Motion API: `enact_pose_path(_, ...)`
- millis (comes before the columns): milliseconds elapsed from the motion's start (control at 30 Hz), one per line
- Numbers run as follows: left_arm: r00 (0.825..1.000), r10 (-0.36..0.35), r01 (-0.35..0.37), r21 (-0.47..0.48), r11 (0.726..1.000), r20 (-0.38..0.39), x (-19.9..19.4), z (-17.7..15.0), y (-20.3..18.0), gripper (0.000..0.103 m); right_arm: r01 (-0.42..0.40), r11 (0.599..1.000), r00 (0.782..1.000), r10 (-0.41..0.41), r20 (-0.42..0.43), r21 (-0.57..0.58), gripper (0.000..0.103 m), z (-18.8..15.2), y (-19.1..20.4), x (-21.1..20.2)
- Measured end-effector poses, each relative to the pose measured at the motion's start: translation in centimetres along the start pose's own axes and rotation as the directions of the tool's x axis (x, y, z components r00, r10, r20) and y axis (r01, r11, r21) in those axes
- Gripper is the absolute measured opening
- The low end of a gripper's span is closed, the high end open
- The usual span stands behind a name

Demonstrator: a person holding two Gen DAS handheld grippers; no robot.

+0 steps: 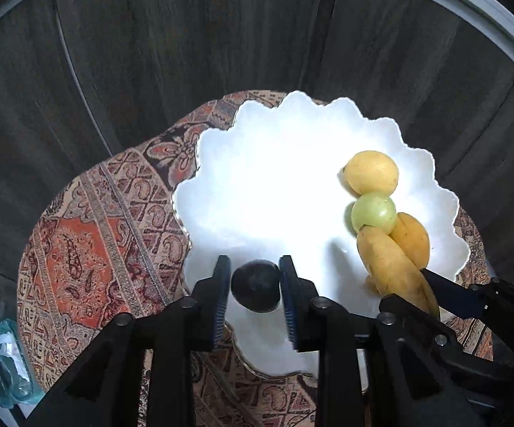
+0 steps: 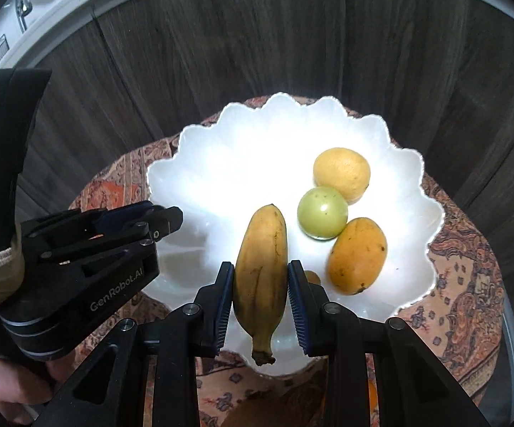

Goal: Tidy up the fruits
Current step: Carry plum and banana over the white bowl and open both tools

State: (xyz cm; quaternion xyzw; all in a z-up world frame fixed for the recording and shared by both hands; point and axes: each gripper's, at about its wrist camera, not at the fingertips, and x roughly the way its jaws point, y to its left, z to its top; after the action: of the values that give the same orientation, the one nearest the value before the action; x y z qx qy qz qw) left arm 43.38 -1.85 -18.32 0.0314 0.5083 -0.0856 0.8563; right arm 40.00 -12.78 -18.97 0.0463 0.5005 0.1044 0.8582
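Note:
A white scalloped bowl [image 1: 221, 142] [image 2: 185, 149] stands on a patterned cloth. My left gripper [image 1: 255, 284] is low over its near side, with a dark plum [image 1: 255, 286] lying in the bowl between its pads; the pads stand just off the fruit, so the gripper is open. My right gripper [image 2: 260, 284] is shut on a yellow banana [image 2: 260, 267] [image 1: 392, 267], held over the bowl with its stem towards me. A round yellow fruit [image 2: 341, 174], a green round fruit [image 2: 323, 212] and an orange mango [image 2: 358, 254] lie in the bowl's right half. The left gripper [image 2: 169, 220] shows at the left of the right wrist view, where the plum is hidden.
The cloth [image 1: 89, 249] covers a small round table, with dark wood panels beyond it. A bluish plastic packet [image 1: 4, 363] lies at the table's near left edge. A person's hand [image 2: 15, 384] holds the left gripper. The bowl's left and far parts hold no fruit.

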Motion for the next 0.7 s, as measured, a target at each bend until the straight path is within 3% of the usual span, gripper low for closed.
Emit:
enact_pose_path(133, 1.0, 0.026, -0.026, -0.004, 1.0, 0.015, -0.3, -0.2, 0.2, 0.048, 0.045, 0.999, 0.999, -0.045, 0.012, 0.005, 0.036, 0.0, -0.2, -0.2)
enact_pose_path(200, 1.0, 0.021, -0.021, -0.006, 1.0, 0.02, -0.6, -0.2, 0.3, 0.053, 0.072, 0.997, 0.997, -0.072, 0.025, 0.004, 0.054, 0.0, -0.4, -0.7)
enact_pose_path(300, 0.998, 0.052, -0.052, -0.002, 0.999, 0.04, -1.6, -0.2, -0.1, 0.072, 0.106, 0.994, 0.993, -0.106, 0.043, 0.014, 0.062, 0.1, -0.8, -1.6)
enact_pose_path(400, 0.997, 0.054, -0.054, -0.004, 0.999, 0.061, -2.7, -0.2, -0.3, 0.08, 0.147, 0.989, 0.987, -0.148, 0.06, 0.024, 0.071, 0.1, -1.4, -2.7)
enact_pose_path(700, 0.991, 0.06, -0.062, 0.017, 0.998, 0.116, -6.6, -0.7, -1.6, 0.086, 0.194, 0.979, 0.974, -0.2, 0.103, 0.064, 0.072, -0.4, -2.7, -6.6)
